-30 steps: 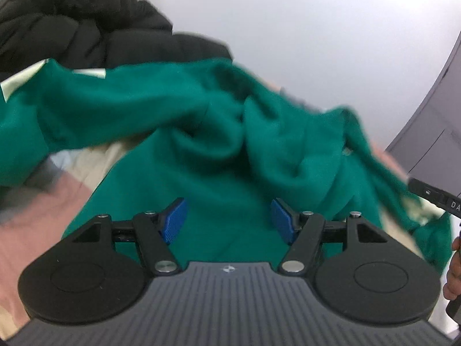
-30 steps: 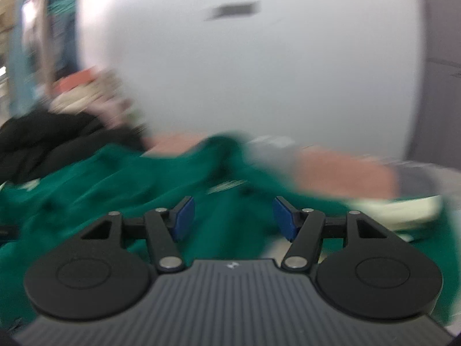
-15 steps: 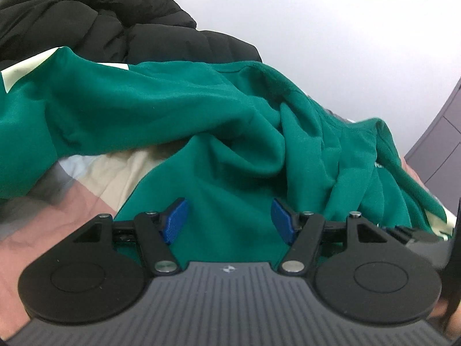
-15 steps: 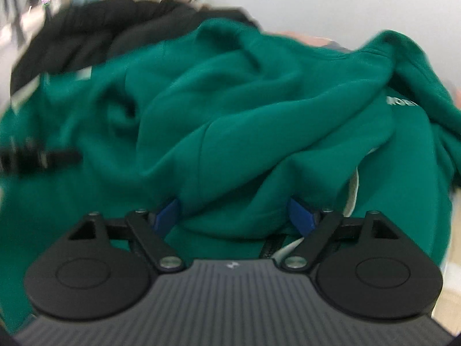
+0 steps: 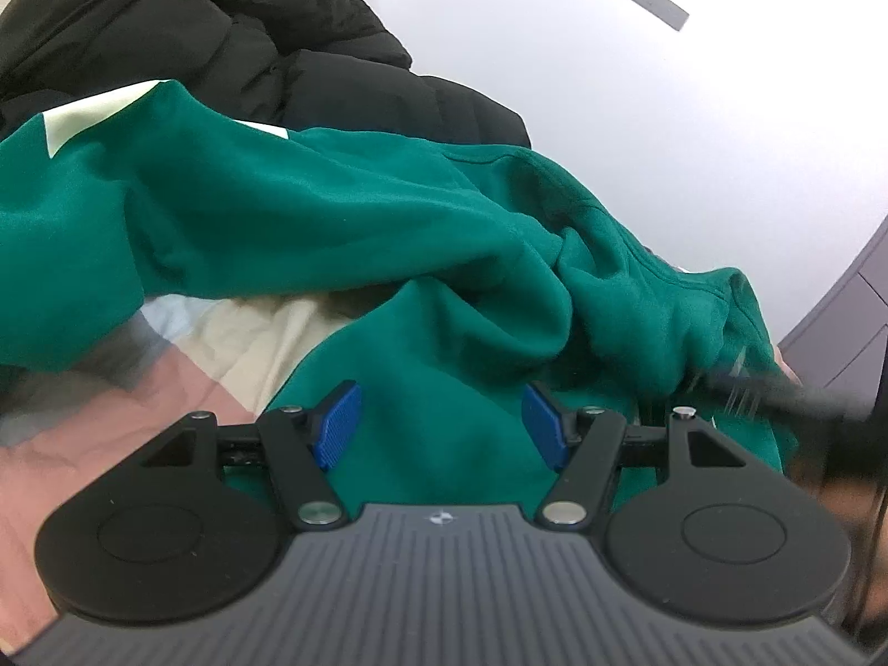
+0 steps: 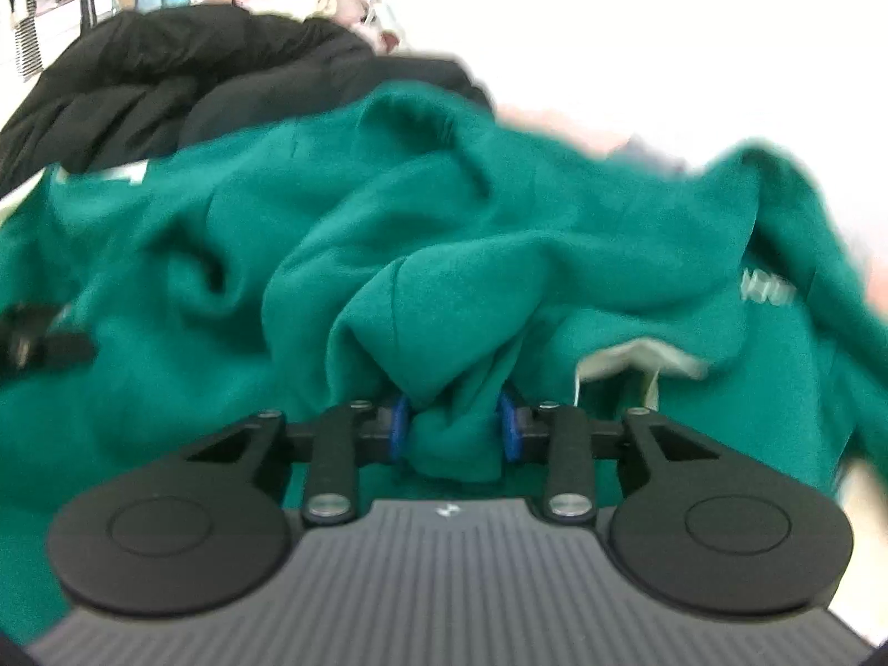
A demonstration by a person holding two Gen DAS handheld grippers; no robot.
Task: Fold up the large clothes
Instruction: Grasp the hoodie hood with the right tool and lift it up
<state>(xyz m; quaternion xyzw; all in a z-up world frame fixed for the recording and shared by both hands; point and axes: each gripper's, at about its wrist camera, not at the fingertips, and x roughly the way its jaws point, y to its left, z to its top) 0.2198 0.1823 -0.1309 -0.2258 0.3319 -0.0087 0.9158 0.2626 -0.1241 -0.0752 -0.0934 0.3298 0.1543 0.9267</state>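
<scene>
A crumpled green sweatshirt (image 5: 333,233) with pale trim lies spread over a bed. My left gripper (image 5: 441,424) hovers open just above its lower part, blue pads wide apart and nothing pinched. In the right wrist view the same sweatshirt (image 6: 499,255) fills the frame. My right gripper (image 6: 452,430) has its jaws closing, and the blue pads press on a bunched fold of the green fabric between them. The right tool shows as a dark blur (image 5: 777,394) at the edge of the left wrist view. The left gripper's tip (image 6: 39,338) shows at the left of the right wrist view.
A black puffer jacket (image 5: 194,39) is heaped behind the sweatshirt, also the black jacket (image 6: 166,72) at back left. A pink and beige patchwork sheet (image 5: 233,344) shows under the garment. A white wall (image 5: 610,111) and a grey cabinet (image 5: 849,322) stand beyond.
My right gripper swung down onto the sweatshirt, opened wide around a fold, then closed on it. My left gripper edged lower over the fabric and stayed open.
</scene>
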